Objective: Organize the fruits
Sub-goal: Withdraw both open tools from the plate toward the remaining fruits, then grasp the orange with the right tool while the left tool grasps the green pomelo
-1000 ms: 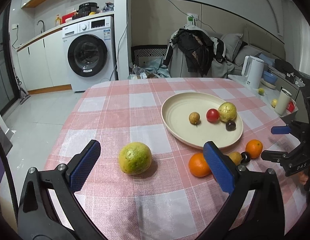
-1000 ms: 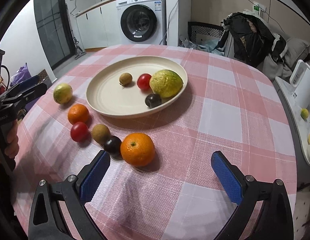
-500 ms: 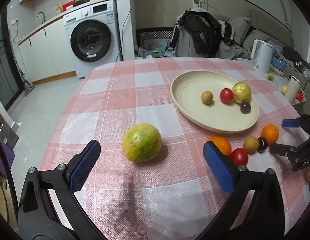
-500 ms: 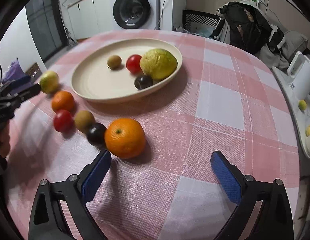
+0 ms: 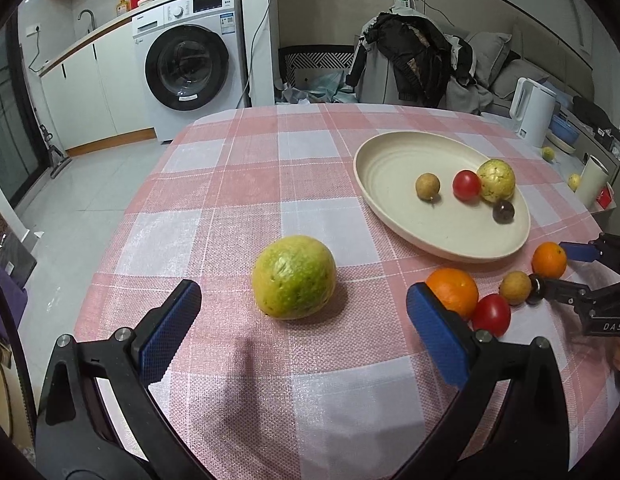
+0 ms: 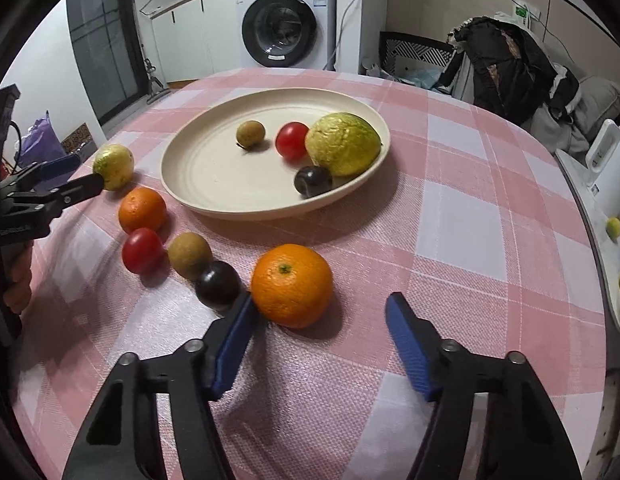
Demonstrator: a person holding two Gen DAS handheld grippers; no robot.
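Note:
A large green-yellow fruit [image 5: 293, 277] lies on the checked tablecloth just ahead of my left gripper [image 5: 301, 312], which is open and empty. My right gripper [image 6: 320, 312] is open, with an orange [image 6: 291, 285] right at its fingertips and a dark plum [image 6: 217, 286] against its left finger. A brown fruit [image 6: 189, 255], a tomato [image 6: 142, 250] and a second orange [image 6: 142, 209] lie to the left. The cream plate [image 6: 269, 210] holds a brown fruit [image 6: 250, 133], a tomato [image 6: 291, 140], a yellow-green fruit [image 6: 342, 144] and a plum [image 6: 313, 181].
A white kettle [image 5: 532, 110] and a white cup [image 5: 594, 180] stand on a side counter to the right of the table. Behind the table are a washing machine [image 5: 189, 60] and a chair piled with dark clothes [image 5: 414, 60]. A hand [image 6: 17, 280] holds the left gripper's handle.
Both grippers have moved forward: the left towards the green-yellow fruit, the right up to the orange. The right gripper's fingers have narrowed.

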